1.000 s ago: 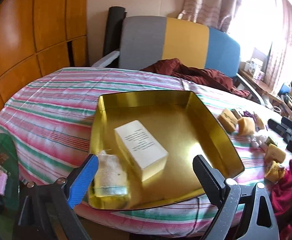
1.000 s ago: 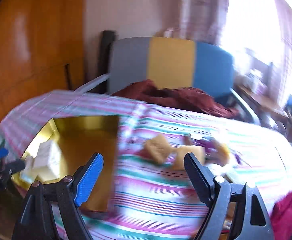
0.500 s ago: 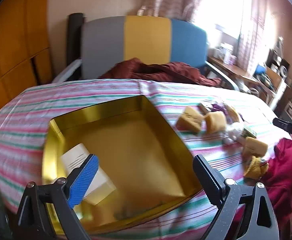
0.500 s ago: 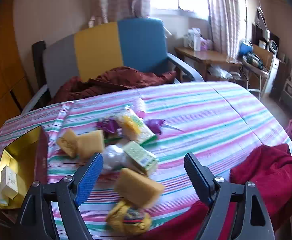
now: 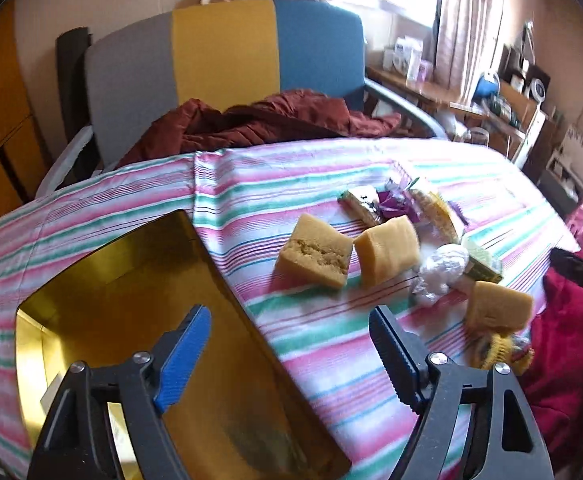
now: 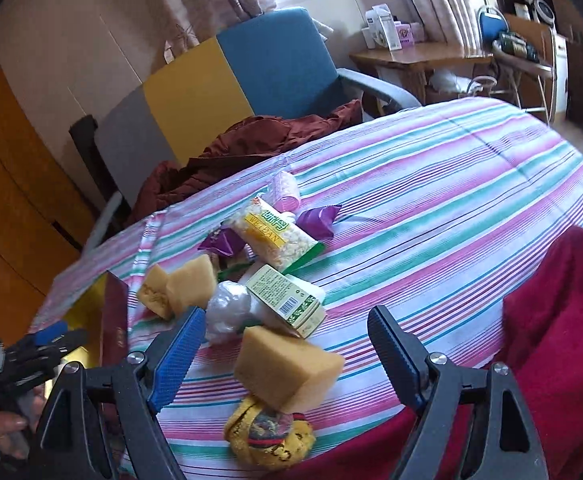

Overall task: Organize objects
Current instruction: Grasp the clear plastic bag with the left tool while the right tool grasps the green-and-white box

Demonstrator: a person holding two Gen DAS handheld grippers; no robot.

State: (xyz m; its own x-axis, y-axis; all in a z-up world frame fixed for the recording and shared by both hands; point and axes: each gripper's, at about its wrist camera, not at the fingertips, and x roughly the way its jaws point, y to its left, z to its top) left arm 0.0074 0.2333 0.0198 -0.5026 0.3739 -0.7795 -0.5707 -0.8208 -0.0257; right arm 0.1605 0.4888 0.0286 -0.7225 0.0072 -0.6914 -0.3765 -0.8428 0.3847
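- The left gripper (image 5: pixel 289 354) hangs over the near right wall of the gold tray (image 5: pixel 103 280); its fingers (image 5: pixel 185 354) have just been closing in somewhat, yet they are still released, with nothing but the tray rim and striped cloth between them.
- The right gripper (image 6: pixel 281 350) is spread and released too, gripping nothing; the nearest tan sponge block (image 6: pixel 287 366) lies in the gap between its fingers (image 6: pixel 177 358), untouched by either one.
- Just near of that block lies a yellow embroidered pouch (image 6: pixel 269 438), touching it.
- Just beyond it sit a crumpled clear wrapper (image 6: pixel 227 310) and a green-and-white box (image 6: pixel 285 294); farther off are a yellow snack packet (image 6: pixel 271 236) and purple wrappers (image 6: pixel 317 220).
- Two more sponge blocks (image 5: pixel 313 256) lie side by side to the left of the pile, near the tray's right wall.
- Everything rests on the striped surface (image 6: pixel 431 208); a red cloth (image 6: pixel 563 320) drapes over its near right edge.
- Beyond the surface stands a grey, yellow and blue chair (image 5: pixel 227 52) with a maroon garment (image 5: pixel 259 124) on its seat.
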